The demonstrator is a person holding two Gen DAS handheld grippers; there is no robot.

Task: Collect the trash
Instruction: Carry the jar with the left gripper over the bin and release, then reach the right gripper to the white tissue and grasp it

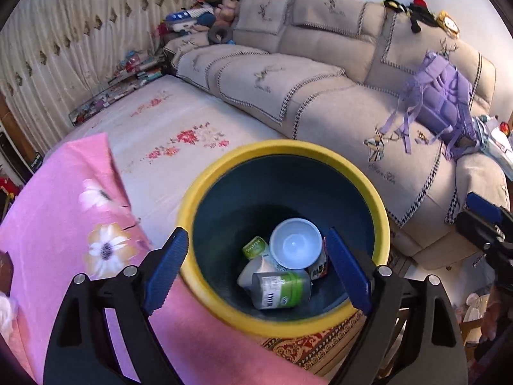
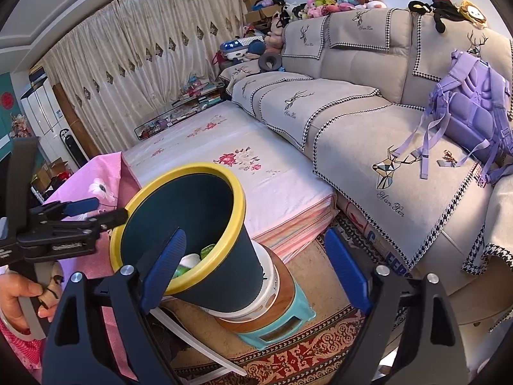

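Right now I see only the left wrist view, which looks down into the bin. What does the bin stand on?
Observer: The bin stands on a white tub, not on the floor.
Operator: And what is under the tub?
Observer: A stool with a brown top and turquoise legs, on the rug.
Operator: What holds my gripper?
Observer: A hand grips its handle; the left gripper reaches to the bin's yellow rim from the side.

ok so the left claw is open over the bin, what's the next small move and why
Probably lift the left claw away from the bin. It is open and empty, and the bottle, white cup and other packets lie inside, so nothing here needs gripping. Then look for more trash.
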